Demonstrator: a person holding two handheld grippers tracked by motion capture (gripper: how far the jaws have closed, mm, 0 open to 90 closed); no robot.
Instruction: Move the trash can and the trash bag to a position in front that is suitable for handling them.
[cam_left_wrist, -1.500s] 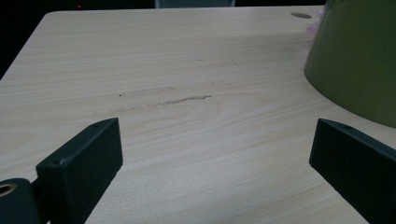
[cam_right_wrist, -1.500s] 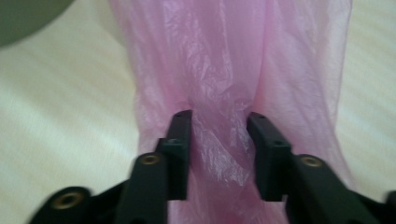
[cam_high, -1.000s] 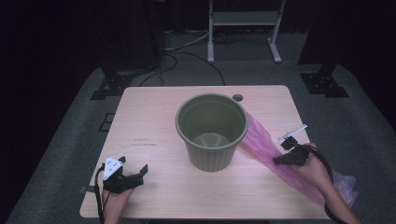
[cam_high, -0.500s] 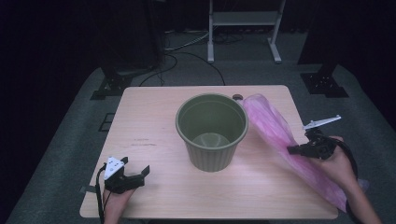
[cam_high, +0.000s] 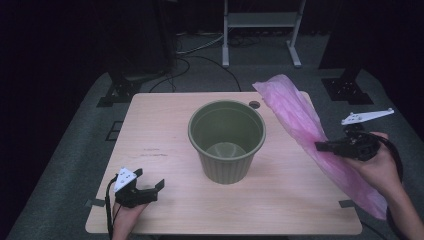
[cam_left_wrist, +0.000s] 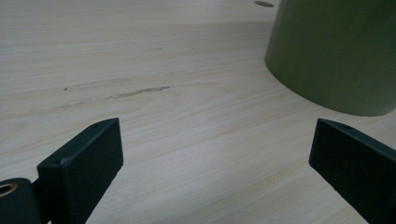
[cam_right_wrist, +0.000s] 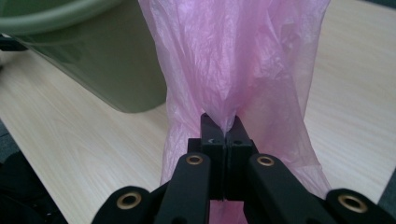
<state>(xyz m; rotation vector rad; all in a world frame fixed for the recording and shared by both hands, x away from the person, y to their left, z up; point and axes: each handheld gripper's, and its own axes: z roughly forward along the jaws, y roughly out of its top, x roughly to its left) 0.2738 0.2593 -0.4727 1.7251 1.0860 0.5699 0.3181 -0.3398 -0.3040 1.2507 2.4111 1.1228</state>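
**Right jaws pinch the bag; left jaws wide and empty**

Your right gripper (cam_high: 320, 146) has its jaws closed tight on a fold of the pink bag (cam_high: 300, 112), lifted beside the green bin (cam_high: 226, 140). Your left gripper (cam_high: 149, 179) rests on the table (cam_high: 165, 115), jaws spread wide, holding nothing.

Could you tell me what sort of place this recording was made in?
Probably a lab or studio set up for recording, not a home: a lone wooden table on grey carpet, dark surroundings, loose cables and a metal stand behind it.
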